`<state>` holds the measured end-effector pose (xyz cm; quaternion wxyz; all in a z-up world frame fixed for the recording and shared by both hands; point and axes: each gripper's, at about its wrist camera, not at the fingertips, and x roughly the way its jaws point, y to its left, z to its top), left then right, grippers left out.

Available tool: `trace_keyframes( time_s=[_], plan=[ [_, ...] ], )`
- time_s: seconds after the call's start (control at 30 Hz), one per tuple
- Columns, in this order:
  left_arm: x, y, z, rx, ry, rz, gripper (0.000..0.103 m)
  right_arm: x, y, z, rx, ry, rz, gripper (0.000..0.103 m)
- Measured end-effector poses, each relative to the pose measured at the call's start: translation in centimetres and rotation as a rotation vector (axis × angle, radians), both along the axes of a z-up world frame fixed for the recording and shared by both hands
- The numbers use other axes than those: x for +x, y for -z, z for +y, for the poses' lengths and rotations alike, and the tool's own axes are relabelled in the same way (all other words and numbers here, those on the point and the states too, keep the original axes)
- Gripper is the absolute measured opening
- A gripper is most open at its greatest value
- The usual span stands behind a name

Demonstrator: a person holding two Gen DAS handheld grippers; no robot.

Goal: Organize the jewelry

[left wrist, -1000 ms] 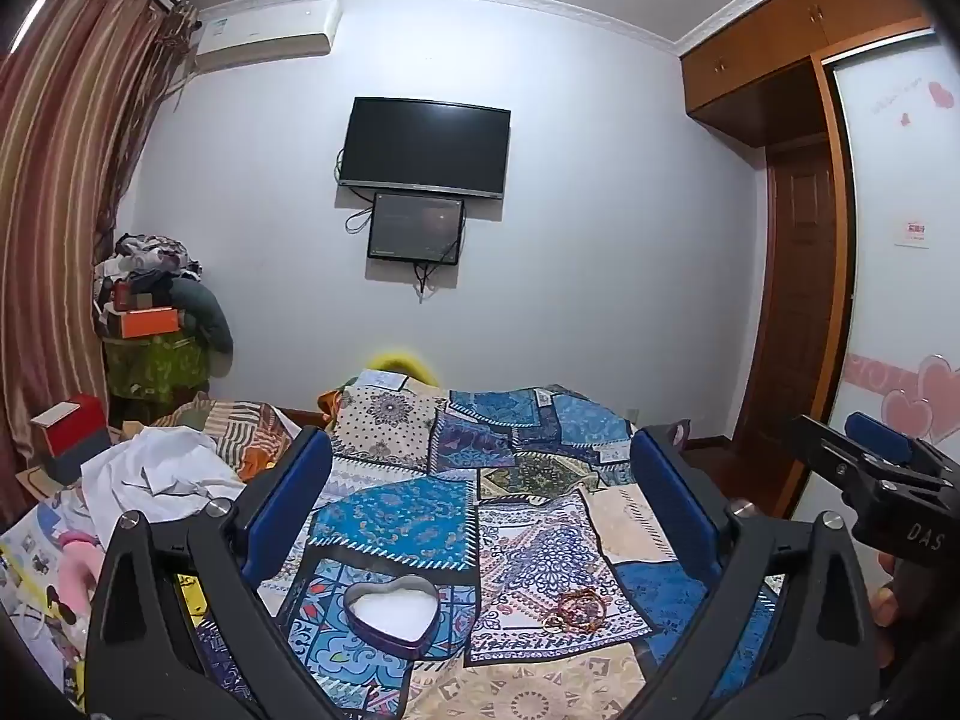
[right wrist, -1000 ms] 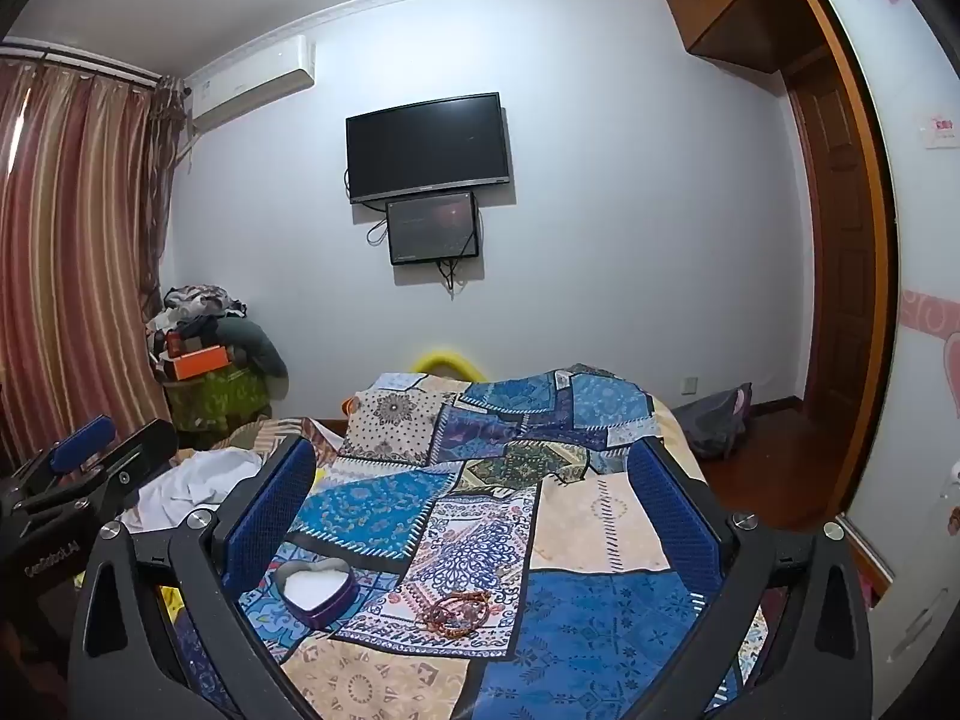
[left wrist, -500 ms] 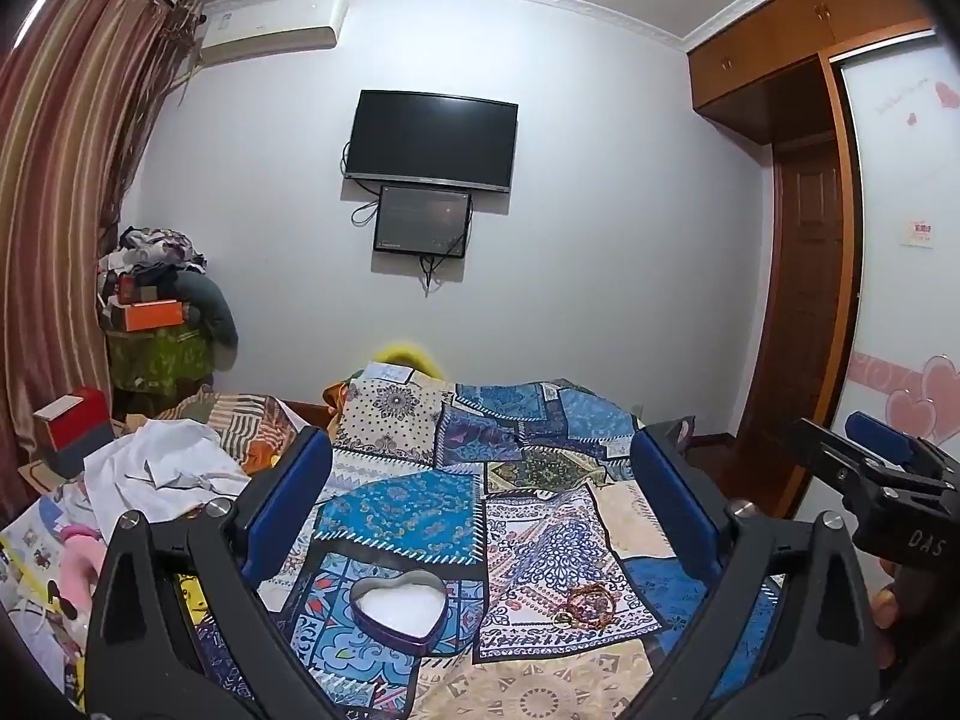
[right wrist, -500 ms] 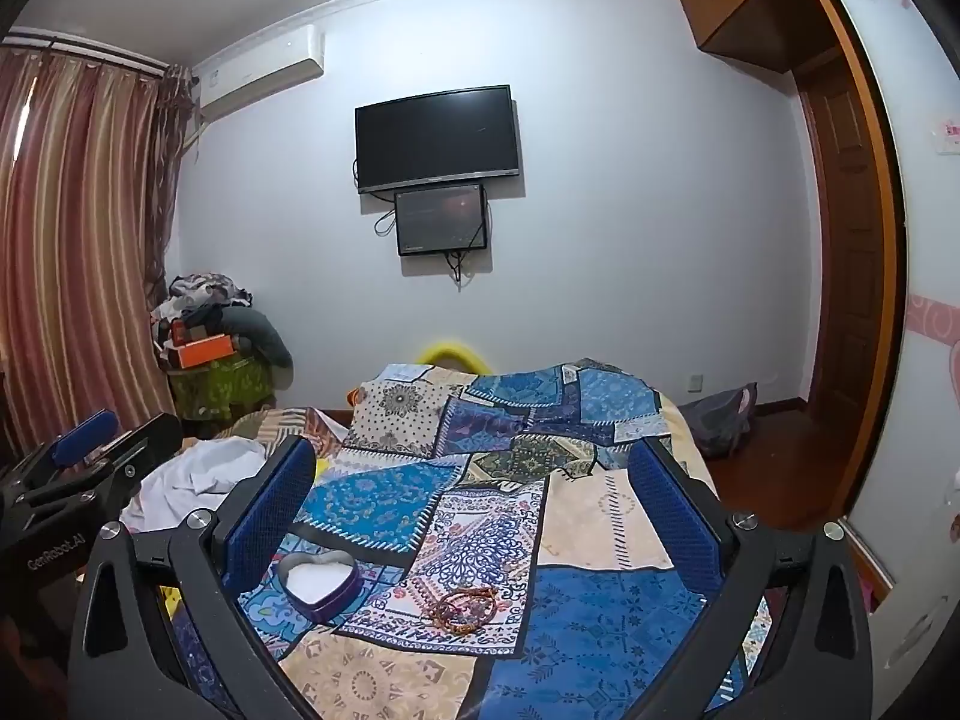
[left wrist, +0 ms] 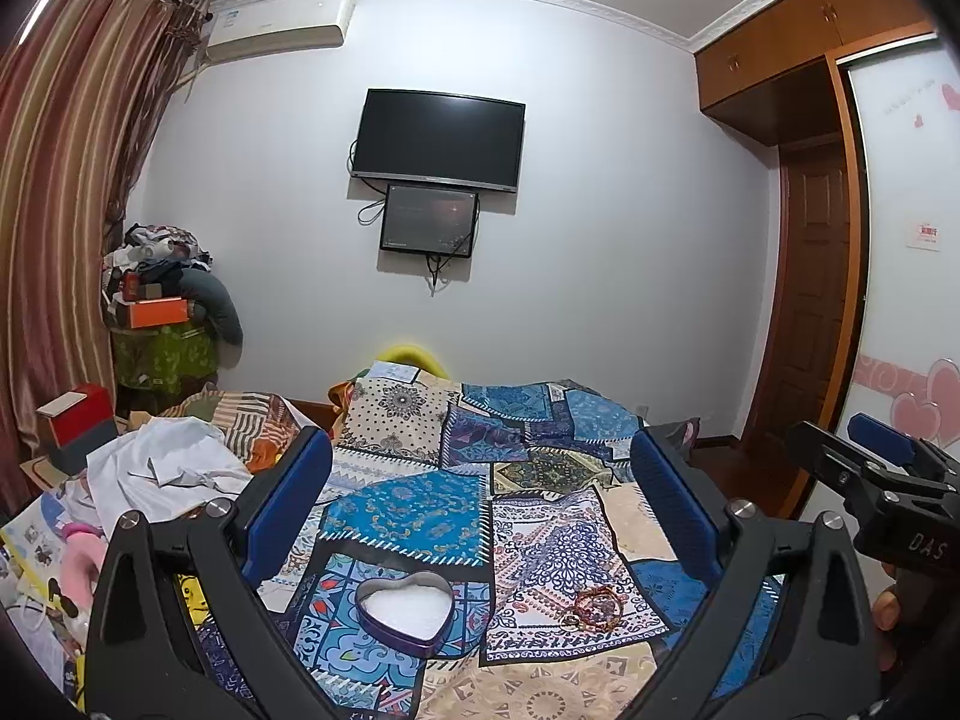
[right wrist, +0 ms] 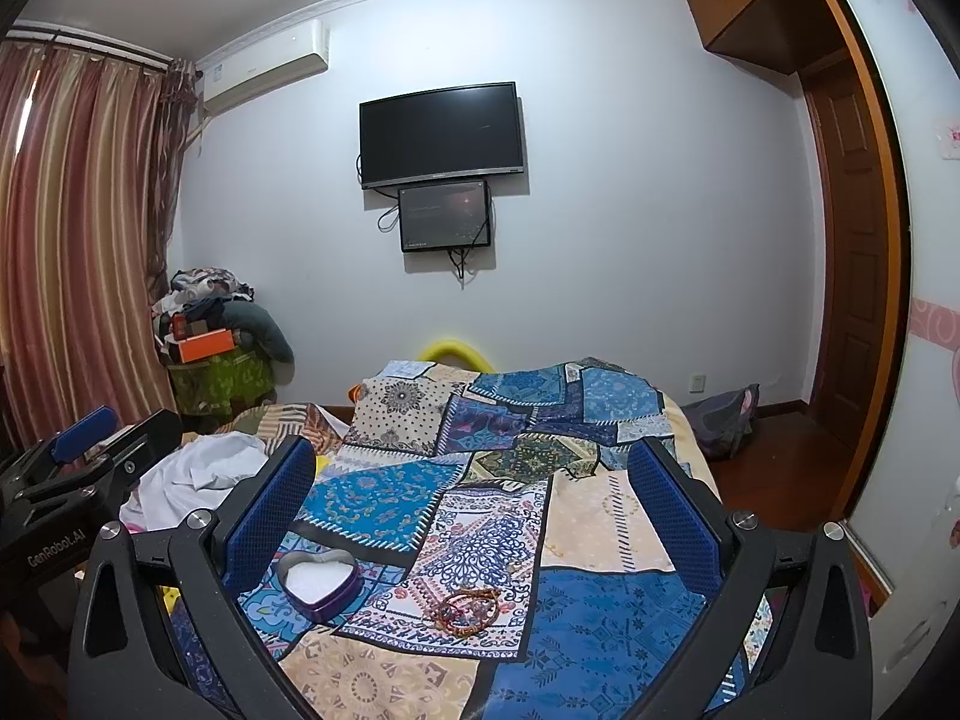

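A purple heart-shaped tin (left wrist: 403, 611) (right wrist: 320, 582) with a white lining lies open on the patchwork bedspread (left wrist: 420, 498) (right wrist: 606, 606). To its right lies a small tangle of beaded bracelets (left wrist: 591, 605) (right wrist: 467, 603), reddish and purple. My left gripper (left wrist: 480, 501) hovers open above the bed, the tin between its blue pads and below them. My right gripper (right wrist: 471, 504) is open too, held above the bracelets and tin. Each gripper shows at the edge of the other's view. Nothing is held.
White cloth (left wrist: 162, 468) and striped bedding are heaped at the bed's left. Boxes and clothes pile up in the far left corner (left wrist: 156, 306). A television (left wrist: 437, 141) hangs on the far wall. A wooden door (left wrist: 810, 300) and wardrobe stand right.
Both cameras have tilted slightly upward and shifted; the tin and bracelets sit a little lower in both views. The jaws have stayed wide apart.
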<state>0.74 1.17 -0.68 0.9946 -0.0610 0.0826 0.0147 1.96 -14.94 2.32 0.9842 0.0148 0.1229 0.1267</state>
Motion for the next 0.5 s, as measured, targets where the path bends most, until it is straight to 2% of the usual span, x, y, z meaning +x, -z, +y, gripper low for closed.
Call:
trace_keyframes(
  time_s=[0.5],
  plan=[
    [-0.03, -0.07, 0.06, 0.002, 0.0, 0.0, 0.1, -0.01, -0.19, 0.12, -0.001, 0.002, -0.001, 0.103]
  ],
)
